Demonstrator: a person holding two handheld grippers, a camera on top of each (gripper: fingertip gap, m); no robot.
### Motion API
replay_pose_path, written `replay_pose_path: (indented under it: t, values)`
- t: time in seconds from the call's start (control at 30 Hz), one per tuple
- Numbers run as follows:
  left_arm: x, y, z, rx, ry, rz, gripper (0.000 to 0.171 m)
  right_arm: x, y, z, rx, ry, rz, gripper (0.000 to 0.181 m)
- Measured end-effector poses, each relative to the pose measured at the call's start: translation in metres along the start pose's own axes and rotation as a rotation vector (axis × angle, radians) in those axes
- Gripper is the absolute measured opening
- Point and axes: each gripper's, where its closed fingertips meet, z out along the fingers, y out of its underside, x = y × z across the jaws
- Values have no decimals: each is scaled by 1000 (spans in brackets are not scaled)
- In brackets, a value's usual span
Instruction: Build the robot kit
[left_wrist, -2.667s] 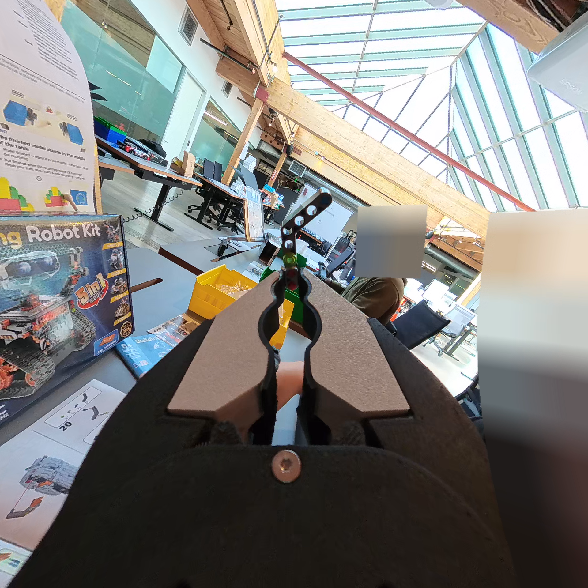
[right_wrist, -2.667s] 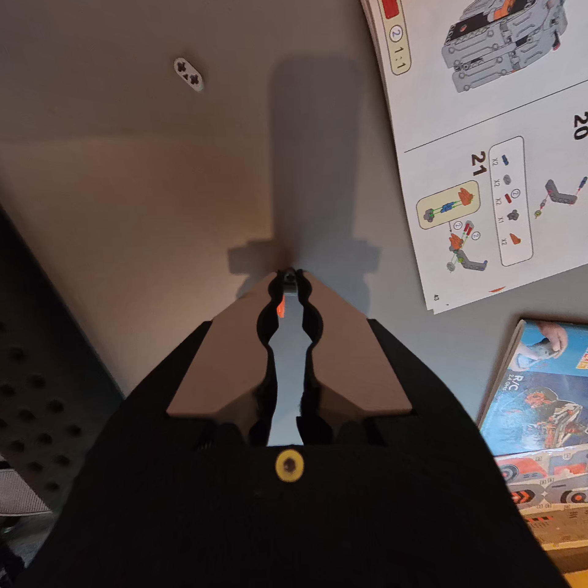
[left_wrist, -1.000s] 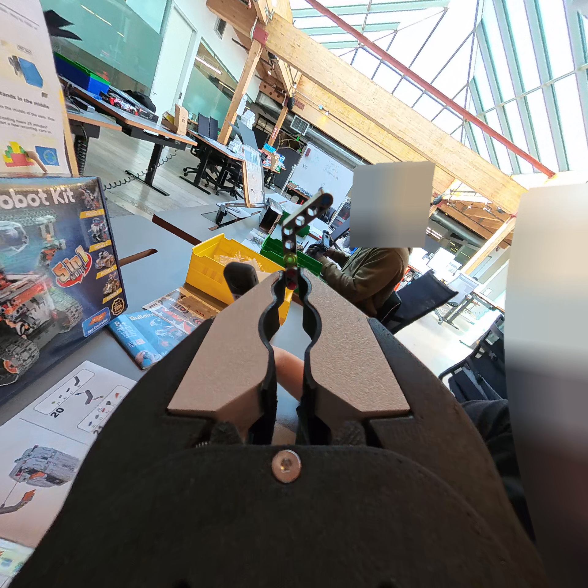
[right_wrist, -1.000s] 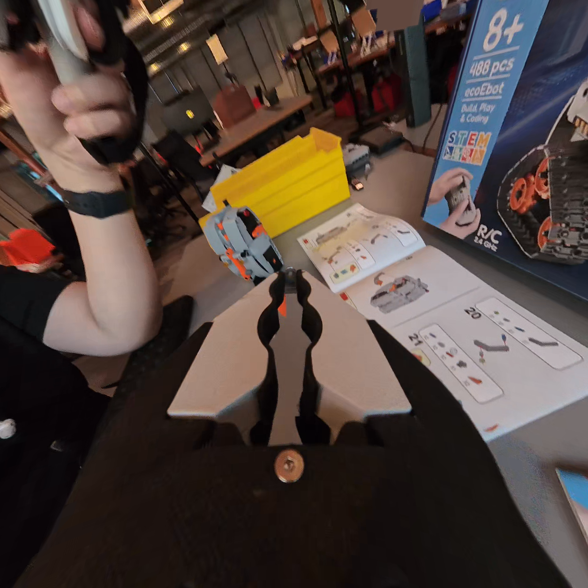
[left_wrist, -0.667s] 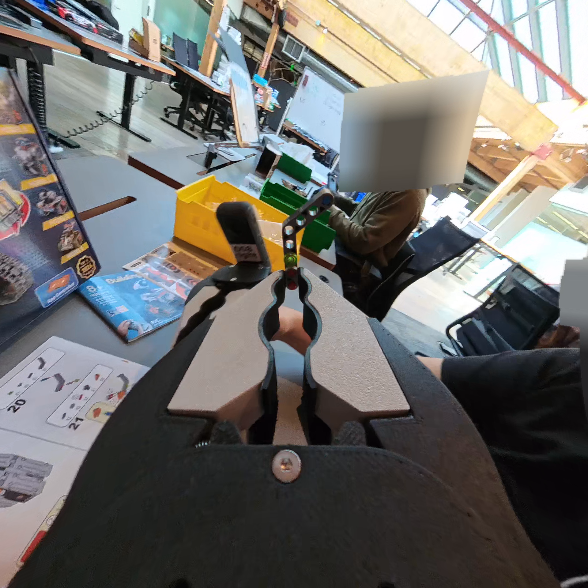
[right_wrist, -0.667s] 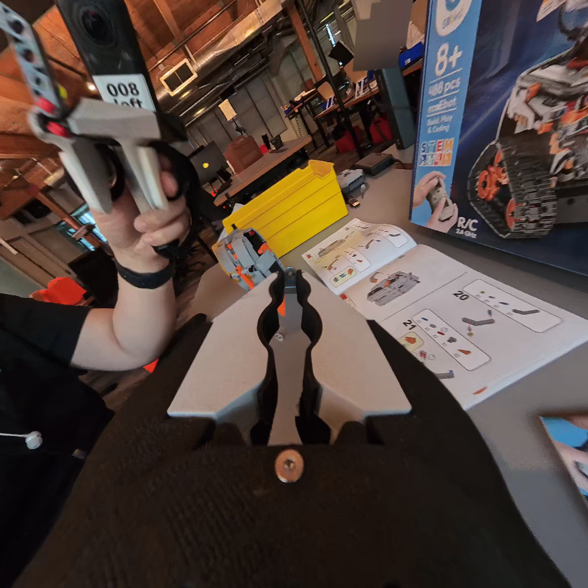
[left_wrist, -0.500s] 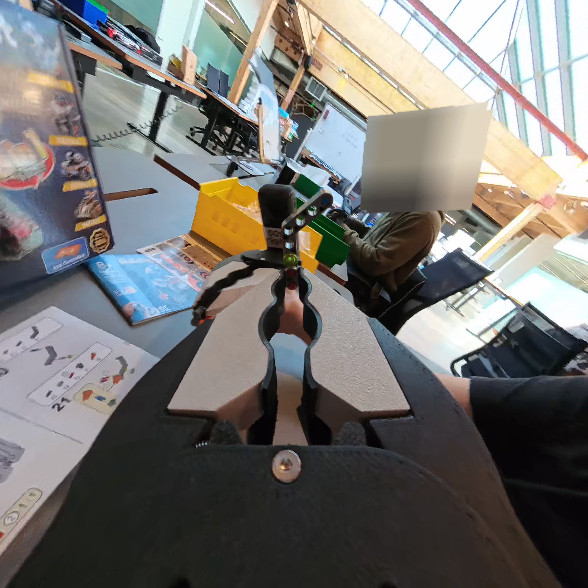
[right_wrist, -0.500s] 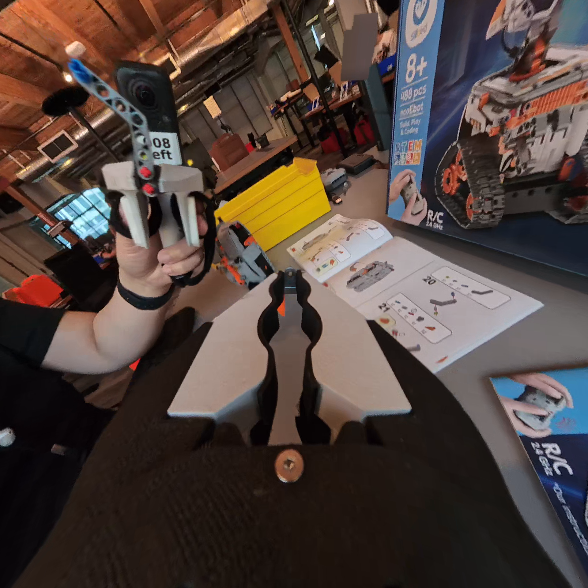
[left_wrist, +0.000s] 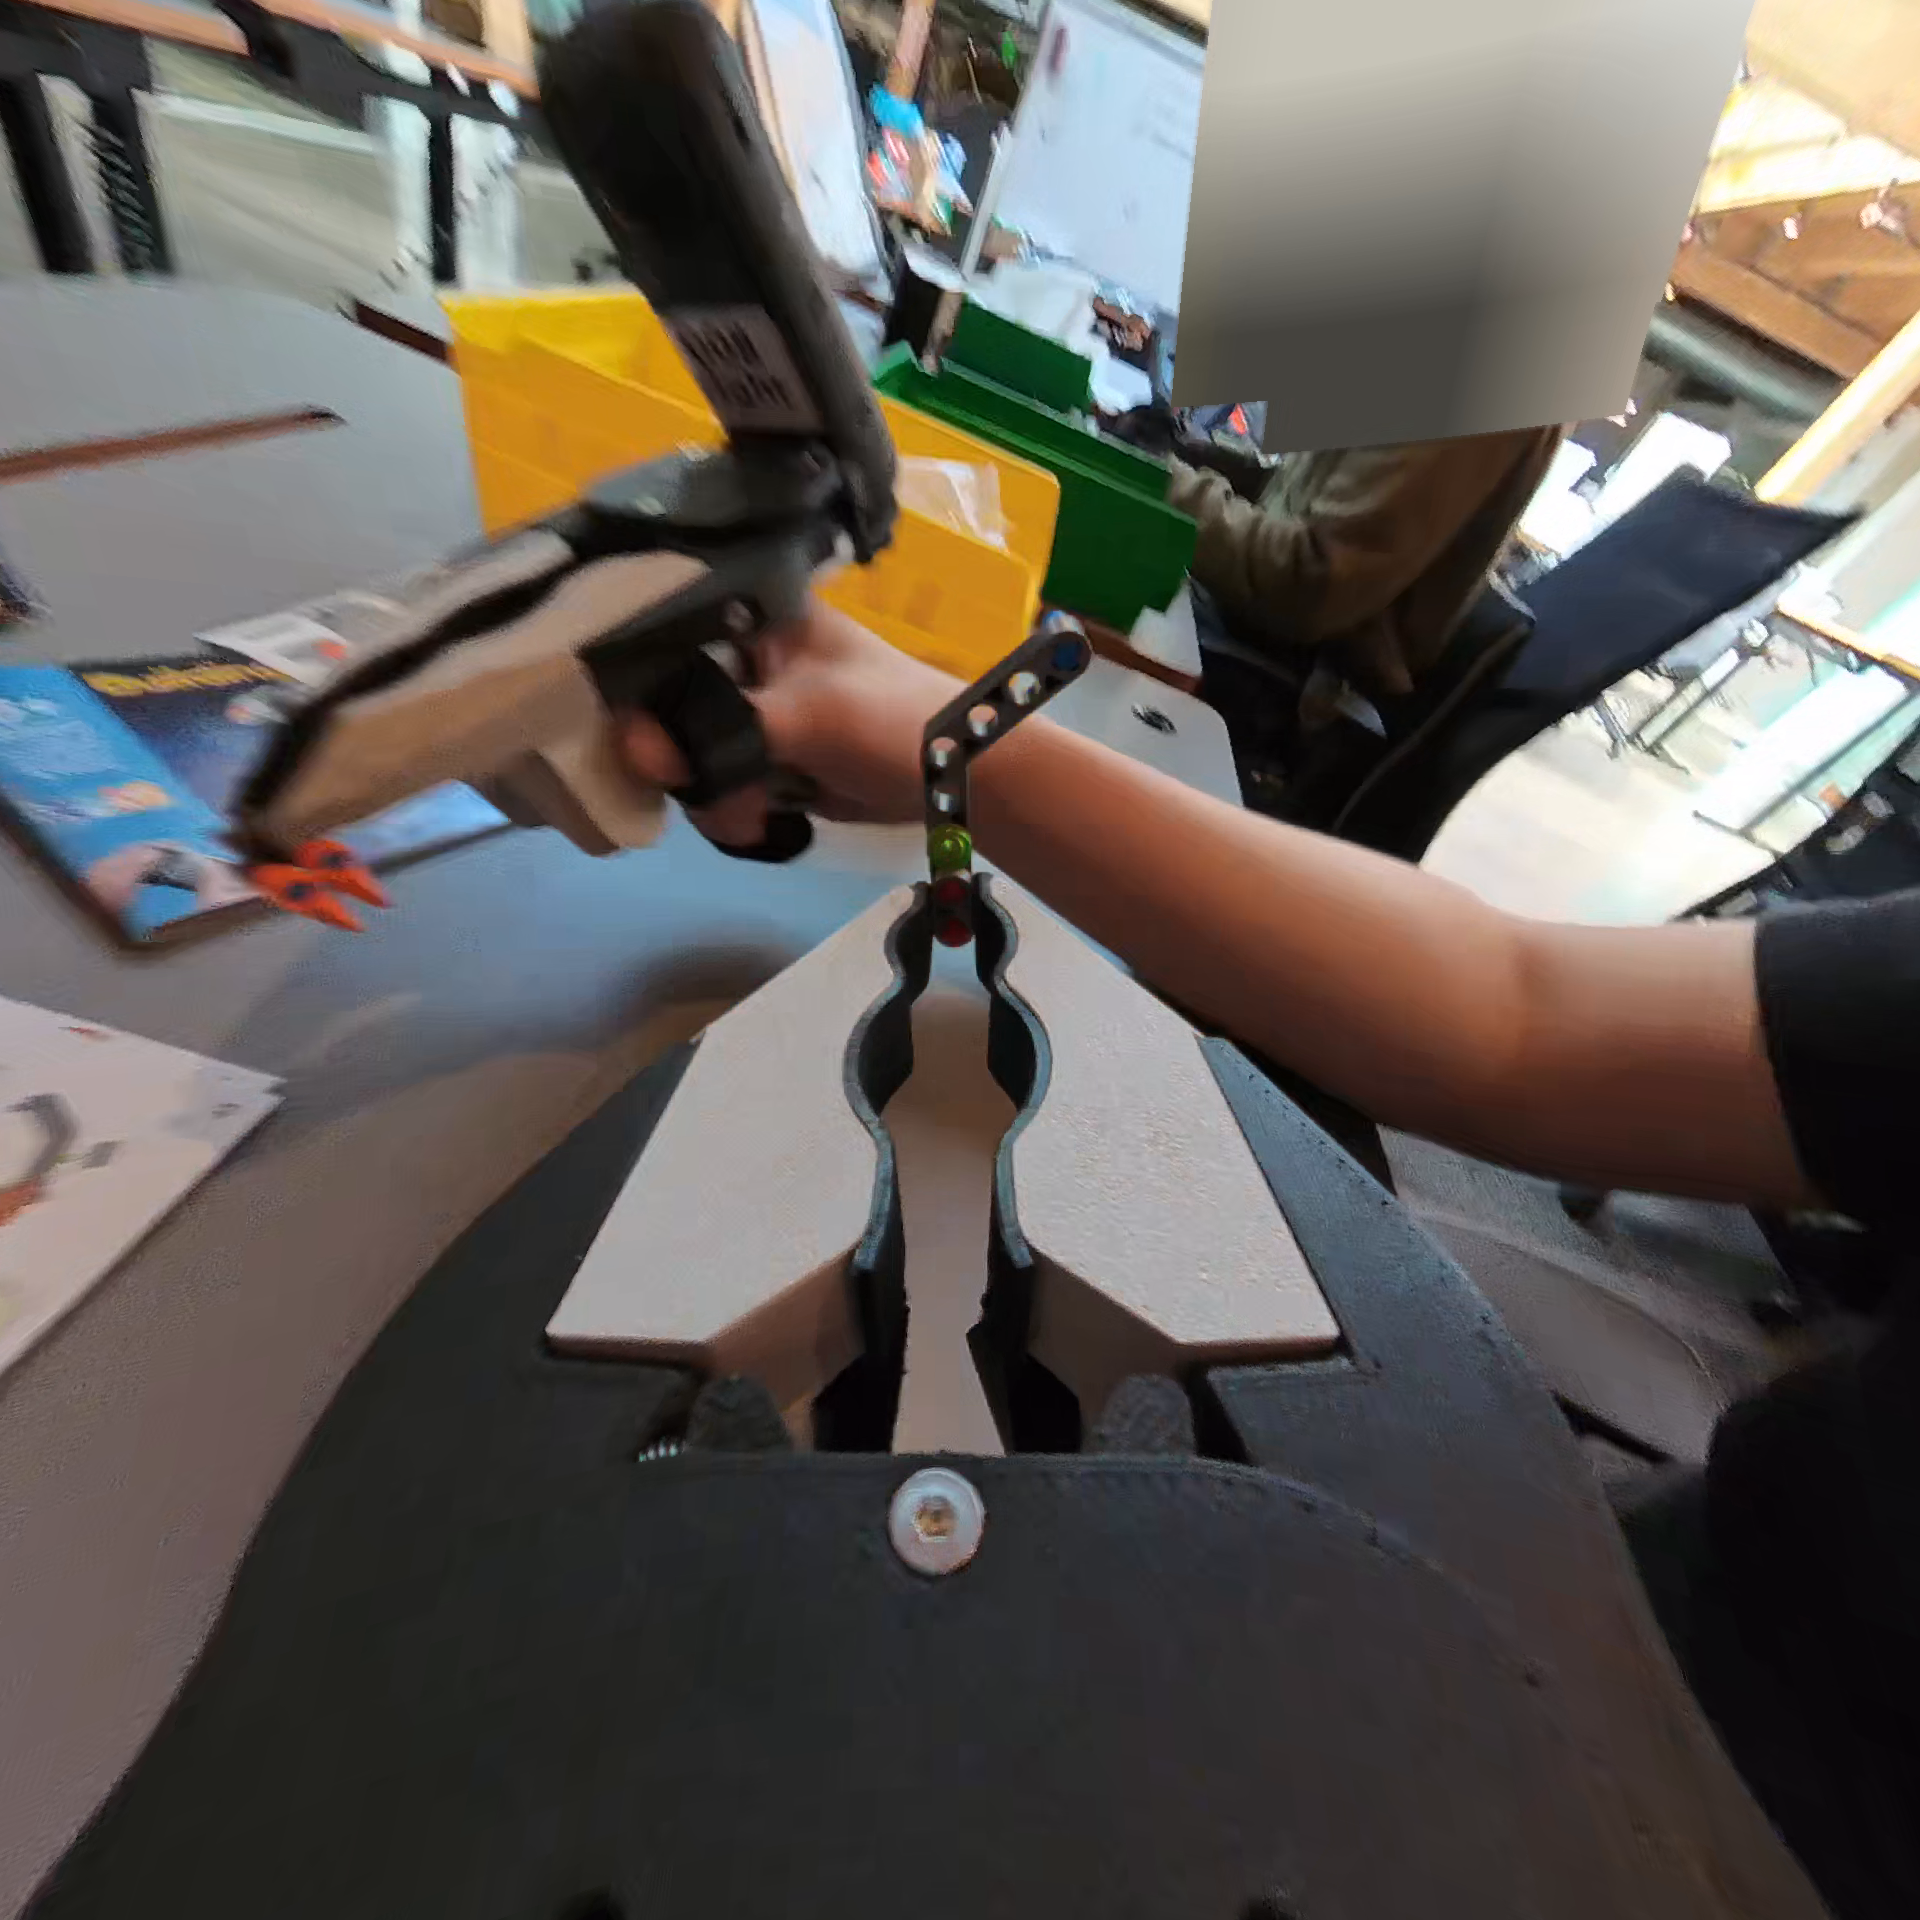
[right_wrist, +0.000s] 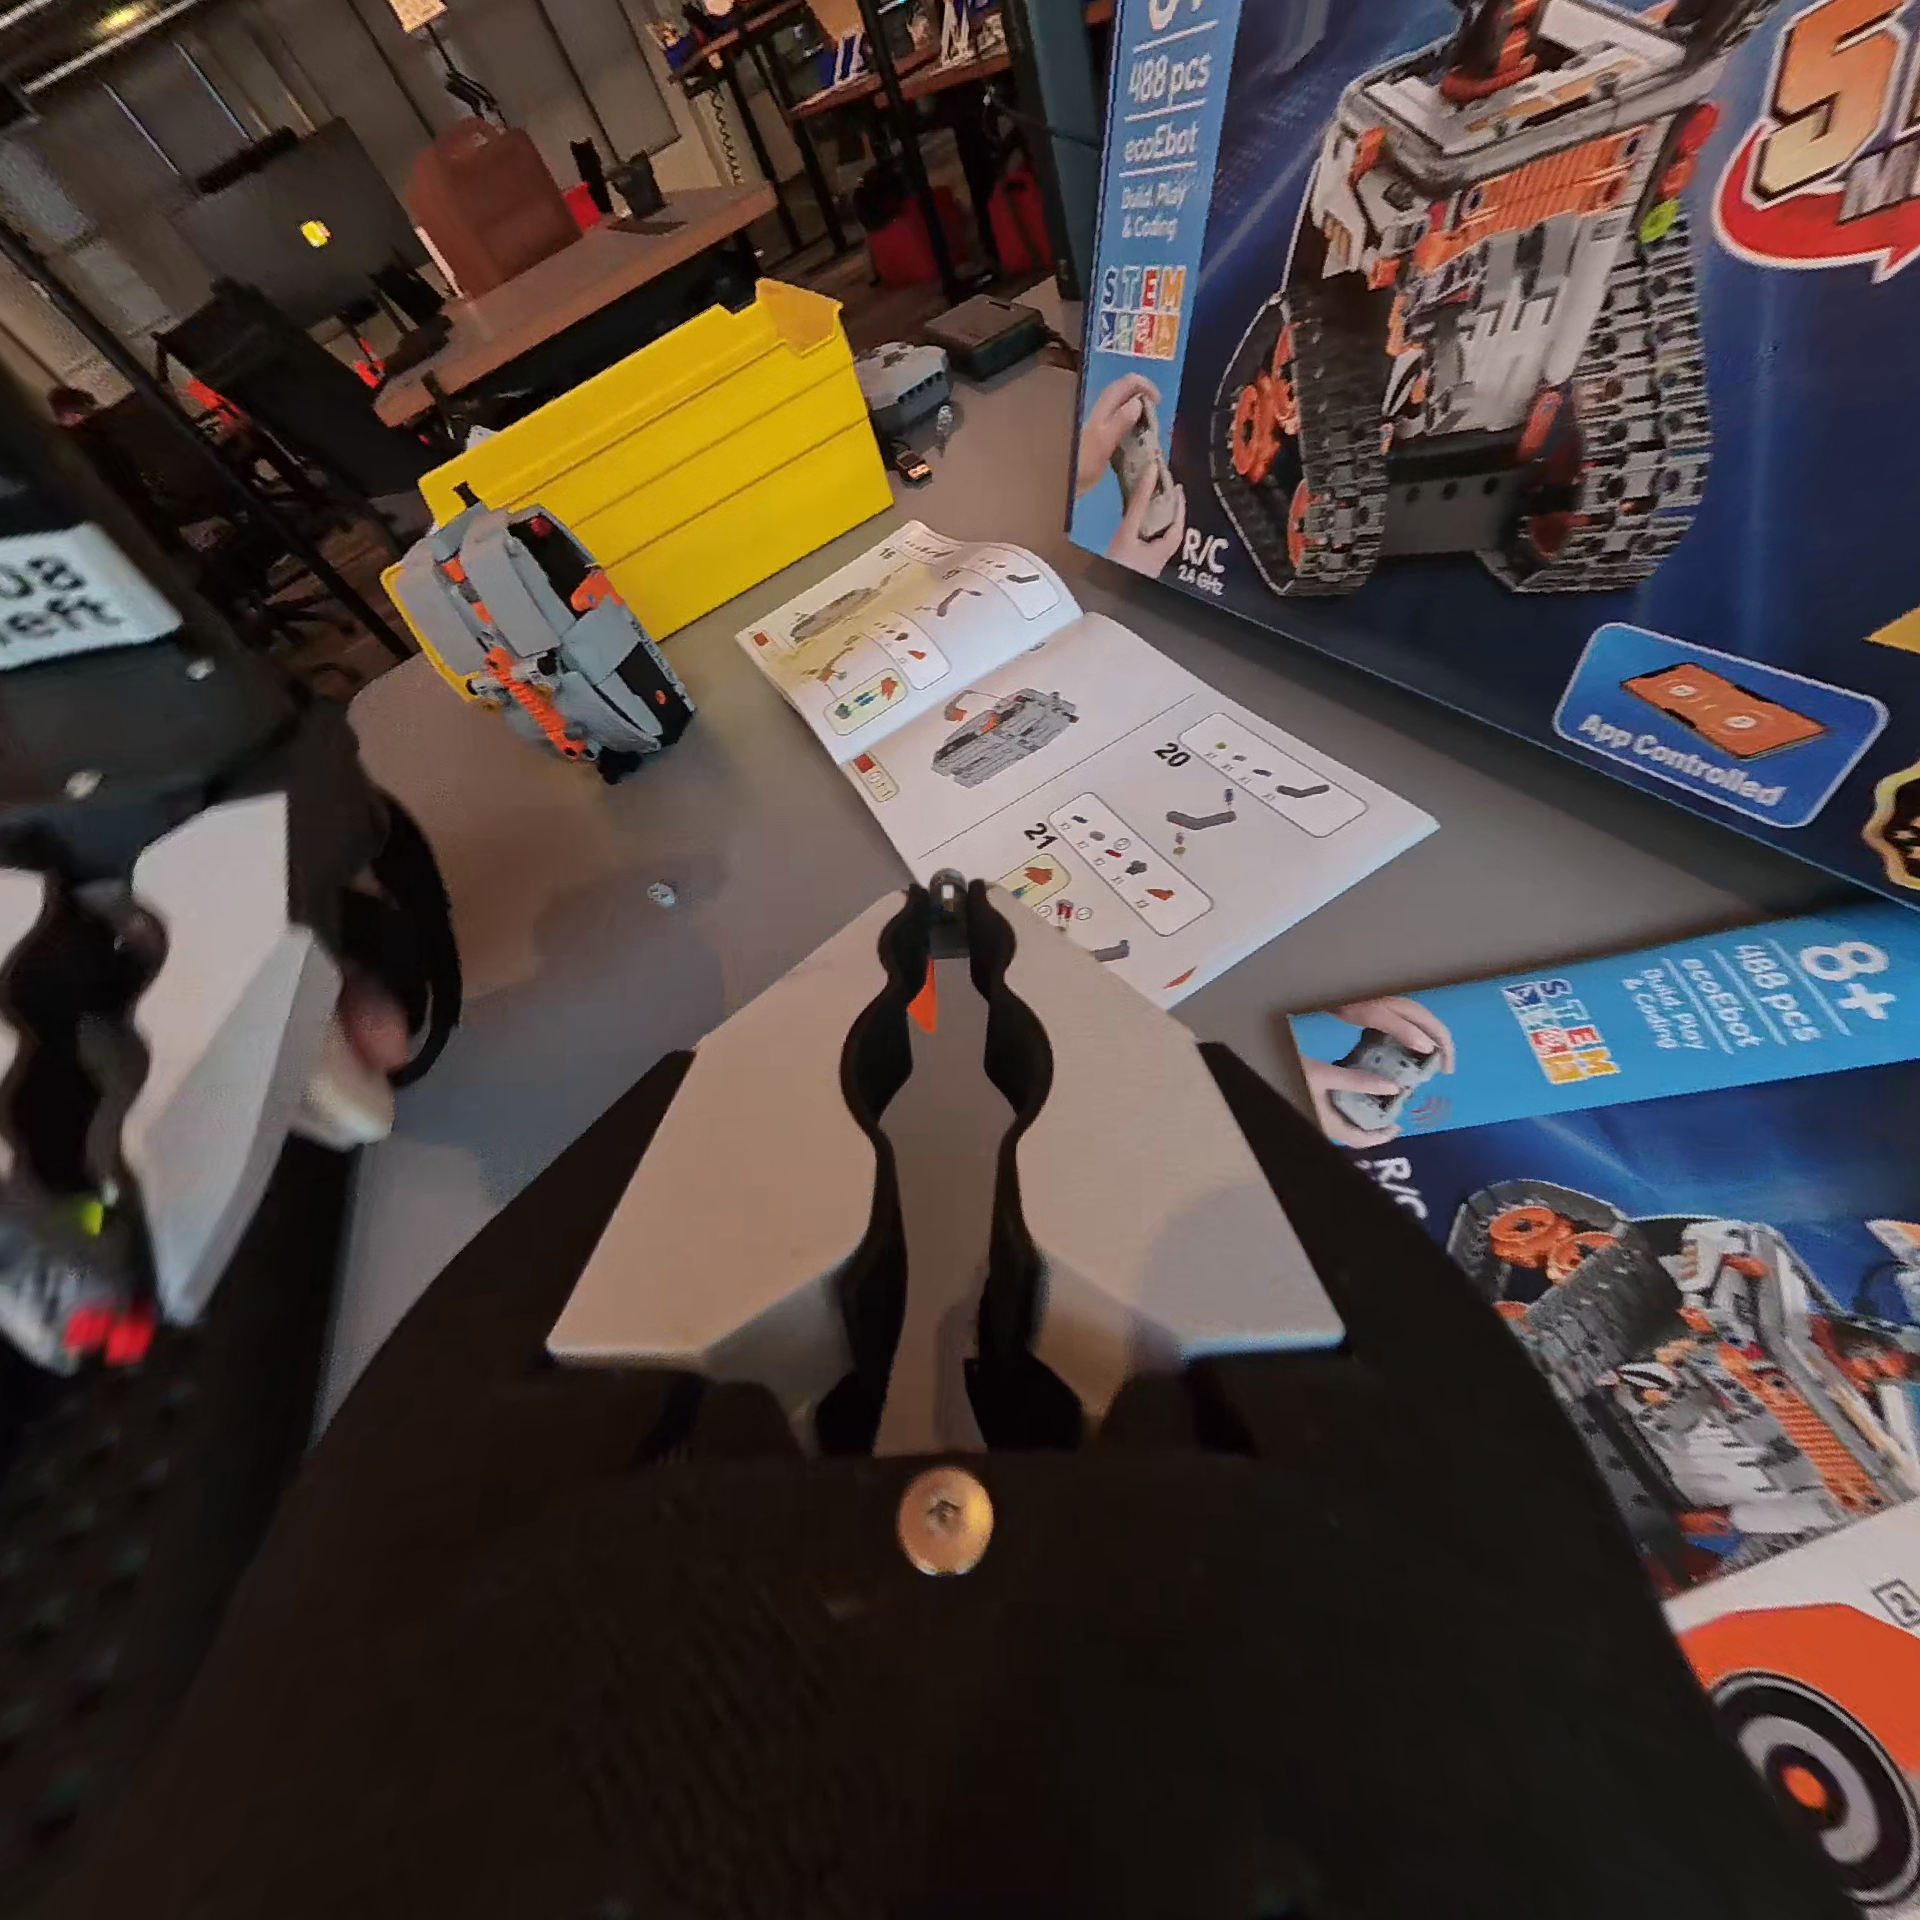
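Note:
My left gripper (left_wrist: 951, 912) is shut on the red-pinned end of a bent dark grey beam with holes (left_wrist: 992, 717), which stands up from the fingertips with a green pin just above them. My right gripper (right_wrist: 943, 912) is shut on a small grey and orange piece (right_wrist: 941, 896). In the left wrist view the right gripper (left_wrist: 272, 844) is up and to the left, held by a hand, with the orange claw-shaped piece (left_wrist: 312, 888) at its tip. In the right wrist view the left gripper (right_wrist: 73, 1299) is blurred at the left edge.
On the grey table (right_wrist: 727, 862) lie an open instruction booklet (right_wrist: 1101, 748), a partly built grey and orange model (right_wrist: 540, 644), a yellow bin (right_wrist: 675, 468), a tall blue kit box (right_wrist: 1507, 364) and a blue manual (right_wrist: 1662, 1143). A seated person (left_wrist: 1351, 540) and a green bin (left_wrist: 1049, 468) are beyond. Tip to tip, the grippers are about 12 cm apart.
The right gripper swung up from facing the table top, then came close in front of the left gripper. The left gripper tilted down toward the table. Both stay shut on their pieces.

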Motion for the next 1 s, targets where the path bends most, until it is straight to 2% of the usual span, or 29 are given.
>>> replay_pose_path:
  t: [0.1, 0.2, 0.47, 0.63, 0.73, 0.87, 1.0]
  values:
    - [14, 37, 22, -194, 41, 35, 6, 3, -3, 1, 5, 20, -12, 6]
    - [27, 48, 28, -249, 80, 68, 5, 3, 0, 3, -18, 39, -46, 7]
    - [25, 33, 14, -181, 131, -48, 5, 4, 0, 5, 65, 23, 8, 6]
    - [-8, -2, -21, -73, 45, -97, 5, -10, -18, 5, 177, -75, 65, 7]
    - [-28, -12, -35, -11, 5, -160, 5, -12, -22, 4, 196, -105, 16, 6]
    - [-26, -10, -30, 10, 54, -232, 5, -4, -9, 5, 113, -90, 31, 6]
    - [-2, 0, -14, -18, 167, -253, 5, -7, -13, 4, 124, -128, 74, 7]
